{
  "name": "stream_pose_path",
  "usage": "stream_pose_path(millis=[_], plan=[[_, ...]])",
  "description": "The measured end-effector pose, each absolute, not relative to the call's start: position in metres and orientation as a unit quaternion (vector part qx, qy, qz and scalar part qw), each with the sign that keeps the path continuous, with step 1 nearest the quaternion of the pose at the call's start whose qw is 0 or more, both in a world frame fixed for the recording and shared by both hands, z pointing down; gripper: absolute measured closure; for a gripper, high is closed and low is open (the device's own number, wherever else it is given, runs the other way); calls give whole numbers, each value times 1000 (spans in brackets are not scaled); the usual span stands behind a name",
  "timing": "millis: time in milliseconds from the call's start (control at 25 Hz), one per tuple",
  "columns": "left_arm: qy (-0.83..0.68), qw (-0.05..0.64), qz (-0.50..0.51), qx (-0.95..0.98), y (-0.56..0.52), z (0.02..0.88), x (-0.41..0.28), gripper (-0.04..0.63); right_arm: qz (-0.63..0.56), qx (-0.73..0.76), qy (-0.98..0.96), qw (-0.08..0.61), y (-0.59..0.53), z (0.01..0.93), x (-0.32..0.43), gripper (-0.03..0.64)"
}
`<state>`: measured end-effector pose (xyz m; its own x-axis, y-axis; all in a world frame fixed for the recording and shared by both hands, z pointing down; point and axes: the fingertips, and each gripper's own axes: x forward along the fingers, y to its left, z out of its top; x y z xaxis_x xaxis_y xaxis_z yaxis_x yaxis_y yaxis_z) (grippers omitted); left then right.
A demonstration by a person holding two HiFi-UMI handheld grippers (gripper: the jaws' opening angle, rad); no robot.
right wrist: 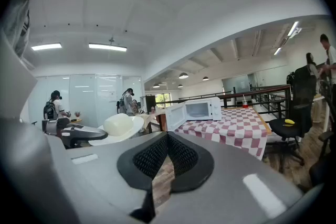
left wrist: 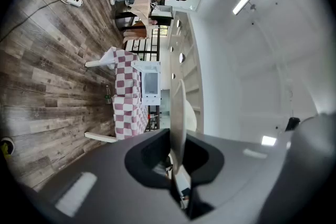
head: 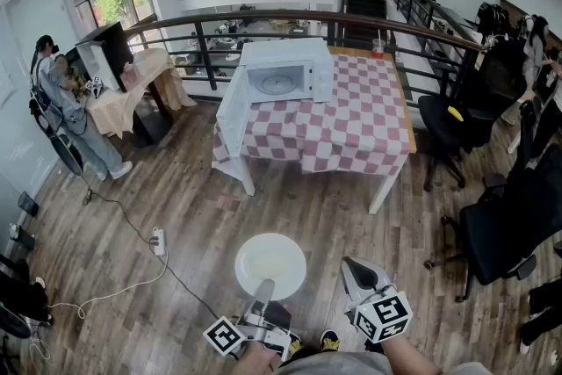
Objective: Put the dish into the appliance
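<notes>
1. Nearest the head camera, the white dish (head: 270, 263) hangs over the wooden floor (head: 176, 189), roughly level, well apart from the microwave.
2. Its near rim sits between the jaws of the left gripper (head: 263, 286), which are closed on it; the left gripper view shows the rim edge-on, running straight out from between the pads.
3. Just to the right, the right gripper (head: 353, 270) points forward with nothing in it; its jaws are closed together, with only a thin sliver of floor showing between them lower down.
4. Ahead, the white microwave oven (head: 285, 76) stands at the near left corner of the surface (head: 351, 127), which is covered by a red-and-white checked cloth.
5. Its door (head: 232, 106) is swung fully open to the left, showing the glass turntable (head: 277, 84) inside.
6. A cup with a straw (head: 378, 44) stands at the far edge of the surface, by the dark railing (head: 307, 17).
7. On the floor to the left lies a white power strip (head: 159, 241) with its cable.
8. Farther left a person (head: 61, 101) stands by a second covered table (head: 132, 92); black office chairs (head: 496, 228) stand at the right.
</notes>
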<state>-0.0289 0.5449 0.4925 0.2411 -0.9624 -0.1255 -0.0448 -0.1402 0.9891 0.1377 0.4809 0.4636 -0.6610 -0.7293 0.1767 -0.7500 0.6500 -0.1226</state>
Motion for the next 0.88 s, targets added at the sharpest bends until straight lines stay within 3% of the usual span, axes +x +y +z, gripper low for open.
stream_pose_path(millis=[880], plan=[[-421, 521, -463, 581, 550, 506, -64, 569, 116, 398, -908, 48, 486, 472, 99, 618]])
